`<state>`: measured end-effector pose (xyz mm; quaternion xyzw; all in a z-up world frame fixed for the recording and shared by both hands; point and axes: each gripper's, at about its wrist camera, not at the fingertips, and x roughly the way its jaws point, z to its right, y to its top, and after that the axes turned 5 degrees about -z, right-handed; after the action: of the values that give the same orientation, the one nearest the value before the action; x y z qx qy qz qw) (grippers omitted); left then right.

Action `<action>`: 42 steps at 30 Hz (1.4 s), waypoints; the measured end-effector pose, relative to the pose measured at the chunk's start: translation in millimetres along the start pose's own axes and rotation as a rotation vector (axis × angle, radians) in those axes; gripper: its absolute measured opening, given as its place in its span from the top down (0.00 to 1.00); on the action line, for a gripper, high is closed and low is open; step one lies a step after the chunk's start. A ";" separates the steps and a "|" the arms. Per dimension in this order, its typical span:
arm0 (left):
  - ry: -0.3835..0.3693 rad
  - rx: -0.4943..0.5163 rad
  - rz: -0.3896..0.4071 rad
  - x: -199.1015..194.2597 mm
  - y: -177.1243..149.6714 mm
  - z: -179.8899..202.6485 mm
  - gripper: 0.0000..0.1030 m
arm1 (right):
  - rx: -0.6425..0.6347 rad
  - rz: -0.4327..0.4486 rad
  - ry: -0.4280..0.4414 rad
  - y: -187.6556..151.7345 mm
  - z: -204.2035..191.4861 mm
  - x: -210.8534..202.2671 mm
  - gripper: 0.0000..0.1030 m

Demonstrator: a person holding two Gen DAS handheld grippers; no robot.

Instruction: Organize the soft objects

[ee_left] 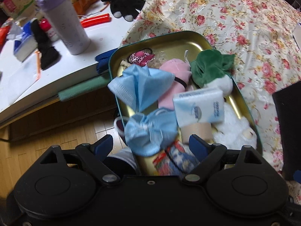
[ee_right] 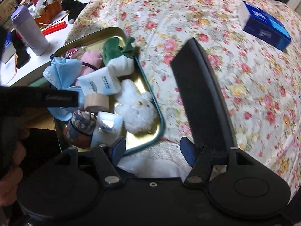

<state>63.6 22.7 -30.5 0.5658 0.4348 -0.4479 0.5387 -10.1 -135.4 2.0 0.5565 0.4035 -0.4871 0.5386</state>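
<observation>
left claw [ee_left: 151, 146] released, hovering over the tin | right claw [ee_right: 153, 150] released, nothing between its jaws | soft things heaped in my gold tin [ee_left: 175, 43] at frame centre on the floral bed | risk — blue mask [ee_left: 137, 86] overhangs the rim, could slide out

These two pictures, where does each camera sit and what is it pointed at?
Left wrist: on the left gripper, looking down at the tin; only its open fingers show.
Right wrist: on the right gripper, over the tin's corner and floral cloth; its open fingers and a hand show.
Shared: tin, blue mask, white plush.
</observation>
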 end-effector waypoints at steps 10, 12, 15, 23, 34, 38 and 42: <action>0.022 0.034 0.062 -45.6 -45.2 23.1 0.15 | 0.057 0.023 0.003 -35.0 33.7 -10.7 0.36; 0.024 0.033 0.064 -50.7 -54.4 28.2 0.15 | 0.067 0.032 -0.009 -41.5 40.1 -13.5 0.35; 0.016 0.030 0.056 -56.2 -66.8 33.9 0.15 | 0.070 0.041 -0.024 -50.8 50.0 -16.9 0.31; -0.004 0.033 0.031 -68.4 -95.6 52.6 0.15 | 0.051 0.063 -0.051 -71.9 65.2 -23.2 0.26; -0.004 0.050 0.030 -77.3 -116.0 64.1 0.14 | 0.060 0.061 -0.053 -83.8 70.4 -26.0 0.17; 0.002 0.026 0.023 -75.6 -119.8 57.8 0.14 | 0.049 0.065 -0.059 -85.1 65.4 -27.7 0.15; 0.000 0.002 0.019 -74.6 -122.9 50.9 0.14 | 0.041 0.063 -0.068 -86.9 61.8 -27.4 0.11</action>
<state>-74.6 -23.8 14.3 0.5706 0.4290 -0.4433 0.5420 -106.8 -186.5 14.2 0.5630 0.3575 -0.4965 0.5556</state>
